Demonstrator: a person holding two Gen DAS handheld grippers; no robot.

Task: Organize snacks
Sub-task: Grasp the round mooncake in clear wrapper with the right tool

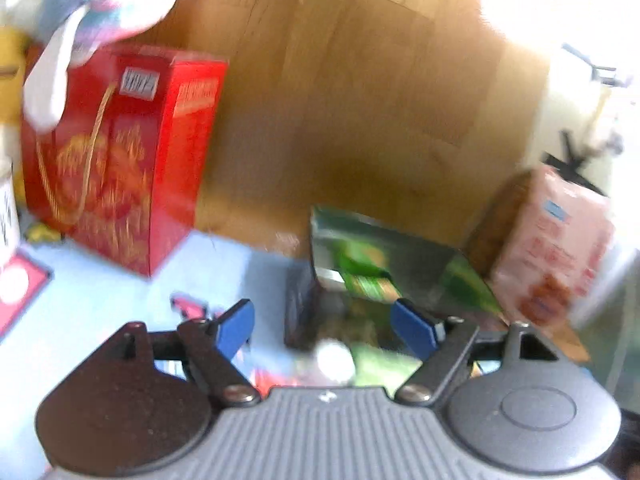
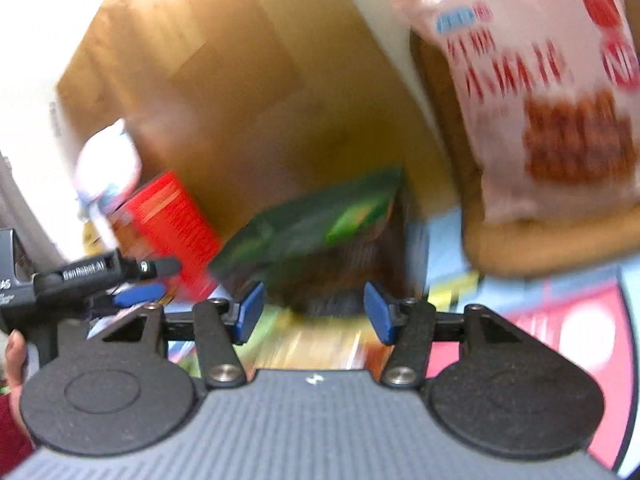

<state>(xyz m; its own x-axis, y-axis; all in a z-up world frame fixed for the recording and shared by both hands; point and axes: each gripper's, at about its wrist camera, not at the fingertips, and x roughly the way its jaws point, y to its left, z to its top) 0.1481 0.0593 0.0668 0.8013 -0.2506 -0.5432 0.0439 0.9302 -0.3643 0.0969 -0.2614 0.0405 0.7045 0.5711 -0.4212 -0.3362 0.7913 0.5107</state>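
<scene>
Green box [image 2: 320, 216] sits dead ahead at twelve o'clock of my right gripper [image 2: 314, 312], long axis probably left-right. Its jaws gape, holding nothing. Left gripper [image 1: 324, 324] also open and empty, box at one o'clock.

Green box [image 1: 384, 264] lying flat mid-table; red box [image 1: 120, 160] upright at left; pink bag [image 2: 552, 92] standing at right, all blurred

both claws [image 1: 324, 326] [image 2: 314, 312] agape — empty

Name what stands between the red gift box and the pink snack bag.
The green box stands between the red gift box and the pink snack bag; both wrist views show it.
</scene>
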